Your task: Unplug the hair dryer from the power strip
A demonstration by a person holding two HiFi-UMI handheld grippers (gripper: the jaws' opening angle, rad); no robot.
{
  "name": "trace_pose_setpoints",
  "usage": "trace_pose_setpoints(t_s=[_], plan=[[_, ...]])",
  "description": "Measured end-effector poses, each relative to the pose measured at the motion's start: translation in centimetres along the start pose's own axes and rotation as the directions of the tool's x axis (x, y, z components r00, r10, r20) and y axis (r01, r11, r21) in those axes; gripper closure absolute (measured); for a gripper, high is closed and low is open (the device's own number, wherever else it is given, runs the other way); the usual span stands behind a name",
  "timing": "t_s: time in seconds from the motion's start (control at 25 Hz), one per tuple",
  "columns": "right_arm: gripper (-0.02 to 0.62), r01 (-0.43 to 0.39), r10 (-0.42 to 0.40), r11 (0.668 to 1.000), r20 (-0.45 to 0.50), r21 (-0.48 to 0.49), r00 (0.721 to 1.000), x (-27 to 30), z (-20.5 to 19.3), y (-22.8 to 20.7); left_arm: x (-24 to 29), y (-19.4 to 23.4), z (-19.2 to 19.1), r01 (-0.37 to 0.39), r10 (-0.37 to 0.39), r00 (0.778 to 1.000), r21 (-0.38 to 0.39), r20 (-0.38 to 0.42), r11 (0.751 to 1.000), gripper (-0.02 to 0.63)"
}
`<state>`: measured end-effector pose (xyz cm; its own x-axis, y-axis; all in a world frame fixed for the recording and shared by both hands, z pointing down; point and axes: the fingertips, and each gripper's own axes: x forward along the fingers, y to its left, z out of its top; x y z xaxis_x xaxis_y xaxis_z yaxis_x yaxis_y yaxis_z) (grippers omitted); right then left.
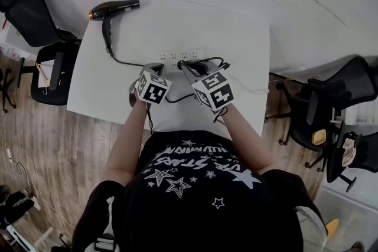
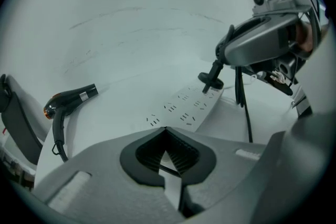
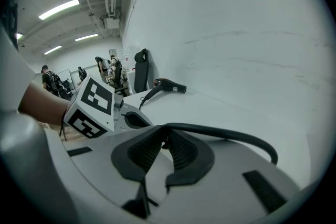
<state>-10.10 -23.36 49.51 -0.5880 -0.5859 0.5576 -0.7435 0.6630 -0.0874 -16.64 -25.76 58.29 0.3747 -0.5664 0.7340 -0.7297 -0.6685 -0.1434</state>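
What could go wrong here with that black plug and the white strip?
The right gripper is shut on the cord by the plug, so a hard tug might strain it. The left gripper only sits shut at the end of the power strip, which might lift.

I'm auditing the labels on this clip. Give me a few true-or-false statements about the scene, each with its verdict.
1. The hair dryer lies on the white table. True.
2. The right claw is open and empty. False: it is shut on the black cord.
3. The left claw holds the hair dryer. False: its jaws are together on nothing, and the hair dryer lies apart near the table's far corner.
4. The power strip is white. True.
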Motion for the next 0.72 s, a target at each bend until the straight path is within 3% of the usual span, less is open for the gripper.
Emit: trace_pose_setpoints(t_s=[0.16, 0.32, 0.52, 0.72], plan=[[0.546, -0.028, 0.027, 0.999, 0.035, 0.032, 0.999, -1.9, -0.3, 0.0, 0.0, -0.1, 0.1, -0.054, 0.054, 0.998, 0.016, 0.01, 0.998, 0.598], [0.546, -0.059, 0.056, 0.997, 0.052, 0.041, 0.997, -3.4, -1.0, 0.0, -0.6, 0.2, 0.2, -0.058, 0.066, 0.996, -0.13, 0.056, 0.99, 0.598], [0.546, -0.124, 0.122, 0.992, 0.055, 0.039, 0.991, -5.0, -1.8, -0.4, -3.1, -0.9, 1.3, -0.104, 0.129, 0.984, -0.189, 0.124, 0.976, 0.598], [0.545, -0.213, 0.211, 0.977, 0.065, 0.029, 0.975, -6.5, -2.2, 0.2, -6.1, -3.0, 0.8, -0.158, 0.198, 0.973, -0.281, 0.121, 0.947, 0.598]])
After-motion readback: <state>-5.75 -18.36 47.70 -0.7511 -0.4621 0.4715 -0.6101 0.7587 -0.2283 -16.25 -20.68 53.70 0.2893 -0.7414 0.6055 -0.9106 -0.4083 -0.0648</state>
